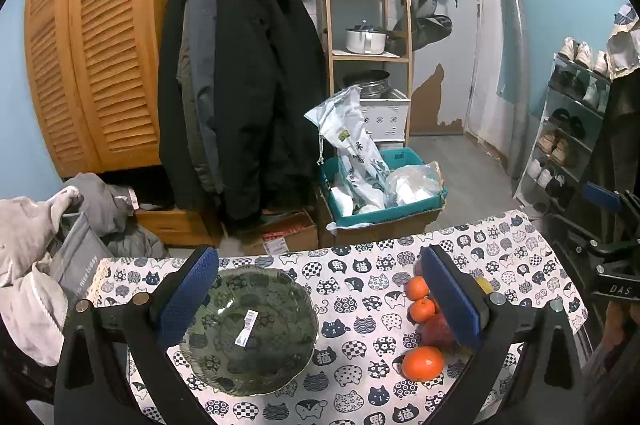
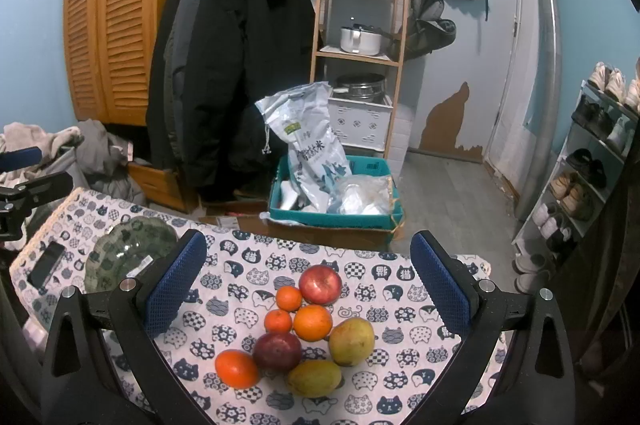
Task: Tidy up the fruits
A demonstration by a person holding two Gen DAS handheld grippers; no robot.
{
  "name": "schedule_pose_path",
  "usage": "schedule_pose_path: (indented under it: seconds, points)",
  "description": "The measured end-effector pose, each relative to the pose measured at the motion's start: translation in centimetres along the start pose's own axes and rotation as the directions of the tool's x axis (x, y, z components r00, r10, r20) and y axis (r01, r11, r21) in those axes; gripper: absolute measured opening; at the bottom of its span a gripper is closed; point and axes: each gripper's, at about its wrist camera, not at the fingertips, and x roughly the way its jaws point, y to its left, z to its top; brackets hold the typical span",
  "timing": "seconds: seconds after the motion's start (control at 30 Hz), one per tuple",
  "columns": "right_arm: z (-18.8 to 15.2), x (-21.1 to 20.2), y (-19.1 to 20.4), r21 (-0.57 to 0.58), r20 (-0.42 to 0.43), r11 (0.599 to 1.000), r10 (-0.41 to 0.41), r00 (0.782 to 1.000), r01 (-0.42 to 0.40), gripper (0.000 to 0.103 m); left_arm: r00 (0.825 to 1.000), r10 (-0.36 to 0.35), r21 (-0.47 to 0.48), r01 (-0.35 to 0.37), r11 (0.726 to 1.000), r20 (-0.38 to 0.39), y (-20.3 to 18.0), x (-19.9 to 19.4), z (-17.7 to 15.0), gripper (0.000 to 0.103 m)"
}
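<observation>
From my left gripper [image 1: 320, 301] I look down on the green glass plate [image 1: 250, 329], and my jaws stand wide apart with nothing between them but that plate below. It sits bare on the cat-print surface [image 1: 360, 309] (a barcode sticker shows through its middle), which I read as the place the fruit is meant to go. Right of the plate, well apart from it, a few oranges and a red apple [image 1: 436, 331] peek out past my right-hand pad.

Over to my right gripper [image 2: 308, 285]: jaws released here too, spread fully, gripping nothing. The whole fruit heap lies framed between them, right of the plate [image 2: 128, 257]: two red apples, the far one [image 2: 320, 284] and the near one [image 2: 277, 351], four oranges including the big one [image 2: 313, 322], and two yellow-green fruits [image 2: 352, 341] (mangoes or pears, I cannot say). They touch one another in a tight cluster. My guess: this hand is lined up to pick first, while the left one waits over the plate. A dark phone [image 2: 47, 263] lies left of the plate.
</observation>
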Motion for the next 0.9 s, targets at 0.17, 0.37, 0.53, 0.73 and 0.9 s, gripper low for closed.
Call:
schedule_pose_path:
  seconds: [0.17, 0.37, 0.53, 0.73, 0.9]
  points:
    - [0.01, -0.02, 0.01, 0.0, -0.001, 1.0, -0.002, 1.0, 0.002, 0.1, 1.0, -0.005, -0.004, 0.005, 1.0, -0.006, 0.04, -0.07, -0.01, 0.102]
    - [-0.01, 0.01, 0.0, 0.0, -0.001, 1.0, 0.0, 1.0, 0.0, 0.1, 1.0, -0.003, -0.003, 0.003, 1.0, -0.006, -0.07, -0.02, 0.03, 0.102]
    - [-0.01, 0.04, -0.01, -0.001, -0.002, 1.0, -0.001, 1.0, 0.001, 0.1, 1.0, -0.003, -0.003, 0.003, 1.0, -0.005, -0.11, -0.03, -0.01, 0.102]
    - [-0.03, 0.04, -0.03, -0.001, -0.003, 1.0, -0.001, 1.0, 0.001, 0.1, 1.0, -0.007, -0.005, 0.007, 1.0, -0.01, -0.13, -0.01, -0.03, 0.102]
    - [-0.03, 0.04, -0.02, -0.001, -0.003, 1.0, -0.001, 1.0, 0.001, 0.1, 1.0, -0.007, -0.005, 0.007, 1.0, -0.011, -0.21, -0.03, -0.08, 0.102]
